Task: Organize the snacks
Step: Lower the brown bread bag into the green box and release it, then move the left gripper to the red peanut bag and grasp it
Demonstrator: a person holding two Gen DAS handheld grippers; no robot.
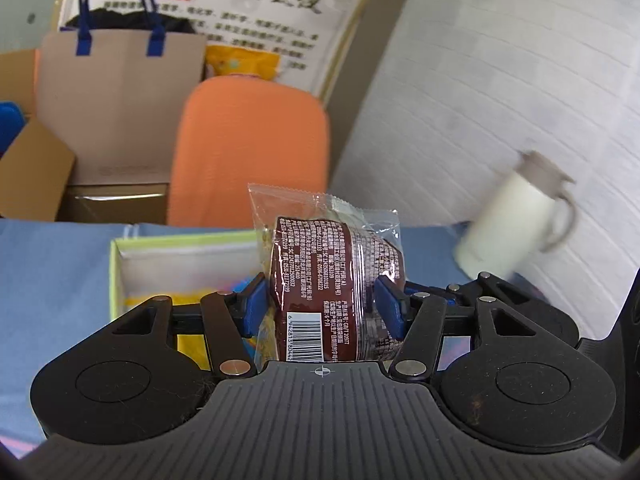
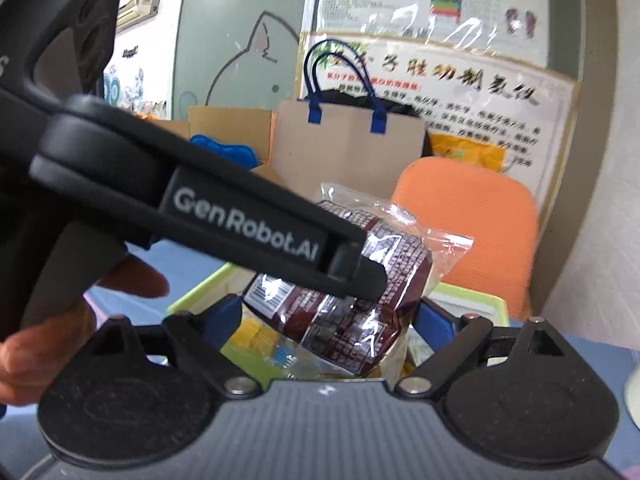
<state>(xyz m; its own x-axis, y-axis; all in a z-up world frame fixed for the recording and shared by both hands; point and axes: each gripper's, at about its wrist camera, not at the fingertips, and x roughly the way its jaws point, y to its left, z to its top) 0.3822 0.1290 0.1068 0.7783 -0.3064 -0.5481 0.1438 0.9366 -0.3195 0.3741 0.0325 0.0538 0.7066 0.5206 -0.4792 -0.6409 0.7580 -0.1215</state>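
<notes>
Left wrist: left gripper (image 1: 320, 304) blue pads clamped on brown clear-wrapped snack packet (image 1: 328, 276), above green-rimmed box (image 1: 116, 272).
Right wrist: right gripper (image 2: 326, 320) jaws wide, gripping nothing; packet between them.

Snack packet (image 1: 332, 264) glossy clear plastic; tablecloth (image 1: 52, 264) matt blue cloth.

left hand-held gripper (image 1: 322, 306) clamps a brown snack packet (image 1: 332, 276) above a green-rimmed box (image 1: 116, 276).
</notes>
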